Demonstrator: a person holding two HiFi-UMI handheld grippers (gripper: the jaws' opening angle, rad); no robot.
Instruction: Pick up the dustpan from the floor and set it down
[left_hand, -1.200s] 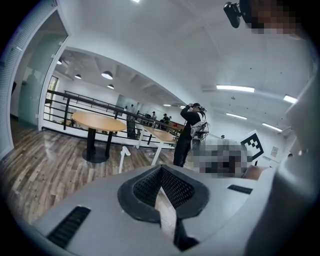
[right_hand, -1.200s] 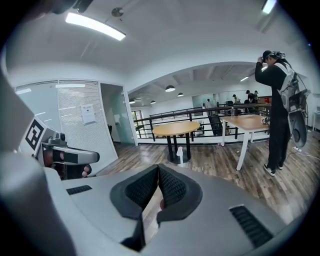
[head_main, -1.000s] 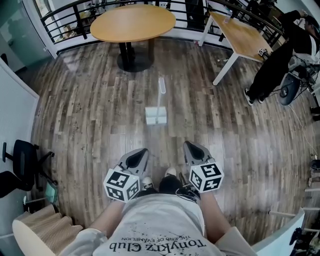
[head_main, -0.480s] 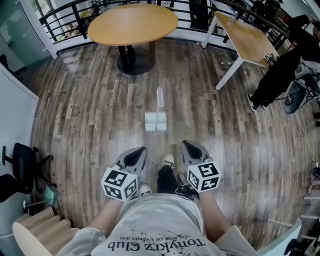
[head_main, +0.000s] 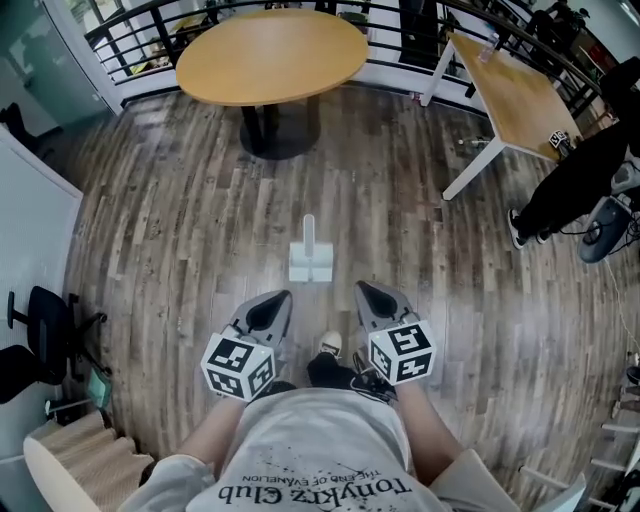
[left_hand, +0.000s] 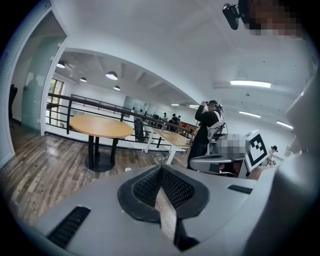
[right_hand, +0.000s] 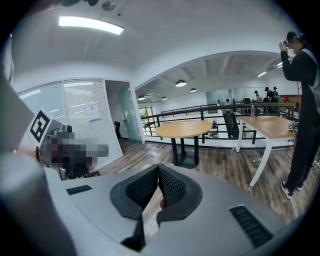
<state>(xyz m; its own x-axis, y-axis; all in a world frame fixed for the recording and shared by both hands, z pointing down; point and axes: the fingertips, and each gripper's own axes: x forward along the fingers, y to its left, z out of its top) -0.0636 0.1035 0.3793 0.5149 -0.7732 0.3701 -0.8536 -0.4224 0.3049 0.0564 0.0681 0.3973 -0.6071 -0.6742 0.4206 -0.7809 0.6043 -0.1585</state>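
The white dustpan (head_main: 311, 263) lies on the wooden floor in the head view, its handle (head_main: 309, 228) pointing away from me. My left gripper (head_main: 280, 298) hovers just short of it on the near left, and my right gripper (head_main: 364, 289) on the near right. Neither touches the pan. In the left gripper view the left gripper (left_hand: 160, 168) has its ribbed pads meeting at the tip with nothing between them. The right gripper (right_hand: 158, 166) looks the same in the right gripper view. Both gripper bodies hide the dustpan in those views.
A round wooden table (head_main: 270, 55) on a dark pedestal stands beyond the dustpan, and a rectangular desk (head_main: 510, 95) with white legs stands at the far right. A person in black (head_main: 580, 175) stands at the right edge. A black office chair (head_main: 40, 330) sits at the left. My shoe (head_main: 329, 345) shows between the grippers.
I have walked forward: the dustpan has come much closer to both grippers, and the tables have come nearer too. Both grippers stayed shut and empty.
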